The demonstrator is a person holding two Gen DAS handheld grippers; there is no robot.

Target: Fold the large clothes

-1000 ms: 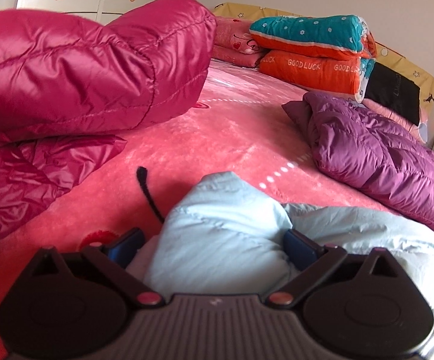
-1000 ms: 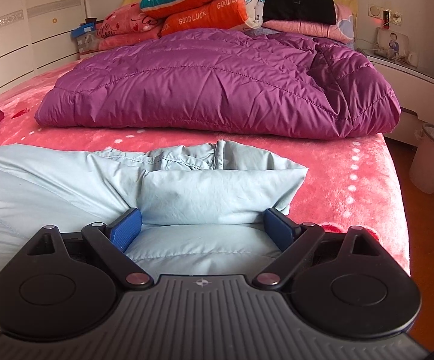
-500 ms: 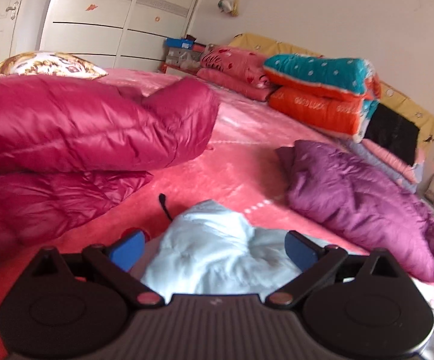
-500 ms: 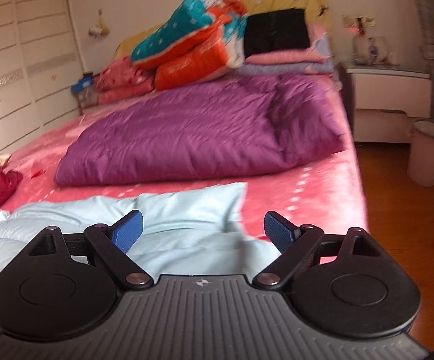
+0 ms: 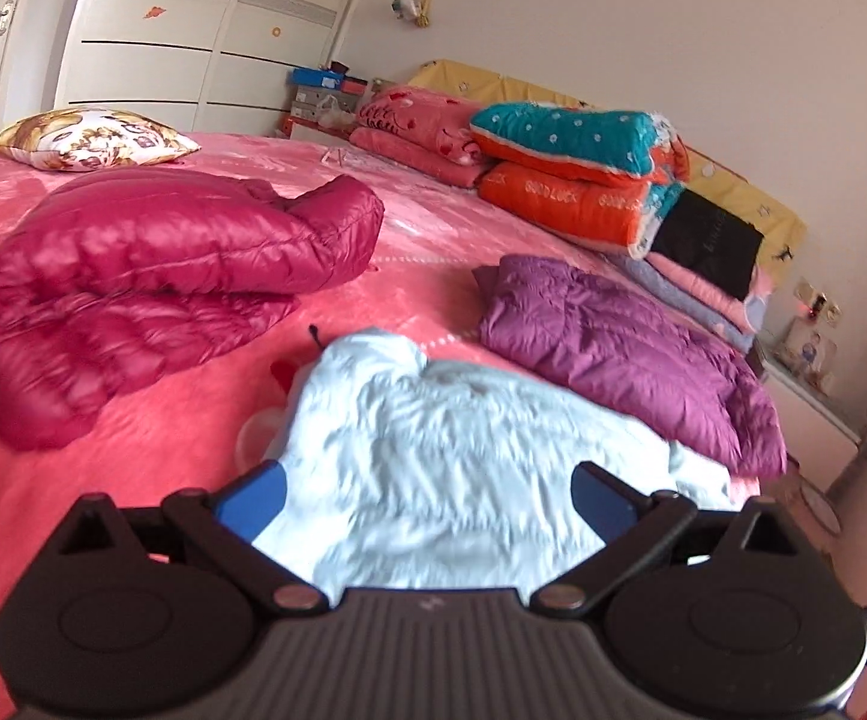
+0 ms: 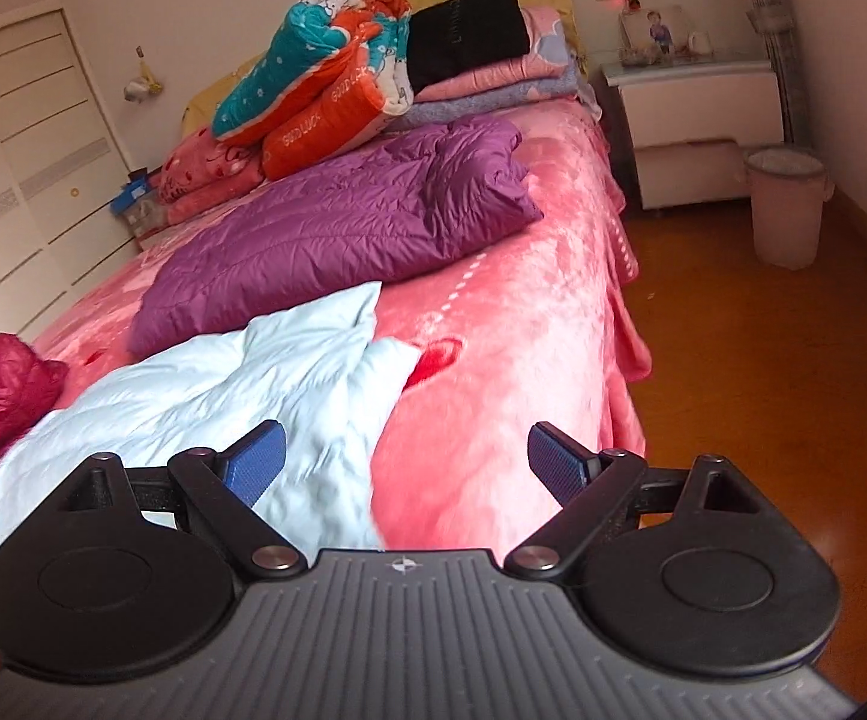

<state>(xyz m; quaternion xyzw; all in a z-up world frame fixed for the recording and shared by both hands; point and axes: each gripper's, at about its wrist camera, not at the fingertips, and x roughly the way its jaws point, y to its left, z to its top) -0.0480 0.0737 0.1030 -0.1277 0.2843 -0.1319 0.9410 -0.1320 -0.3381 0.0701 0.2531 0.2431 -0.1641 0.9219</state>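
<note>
On the bed (image 6: 493,324), both grippers (image 5: 427,495) (image 6: 406,459) gape empty over the puffy, slippery jacket (image 5: 433,438) — grab its hem corners.

A home bedroom — a wide bed (image 5: 445,252) under a pink plush cover, folded quilts (image 5: 577,180) stacked against its yellow headboard (image 5: 733,180). White wardrobe doors (image 5: 181,54) line one wall, and a white nightstand (image 6: 697,96) and a pink waste bin (image 6: 787,210) stand on the wooden floor (image 6: 763,372).

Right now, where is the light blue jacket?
The light blue jacket lies on the pink bed, just ahead of both open tools, between the crimson jacket and the purple jacket.
</note>
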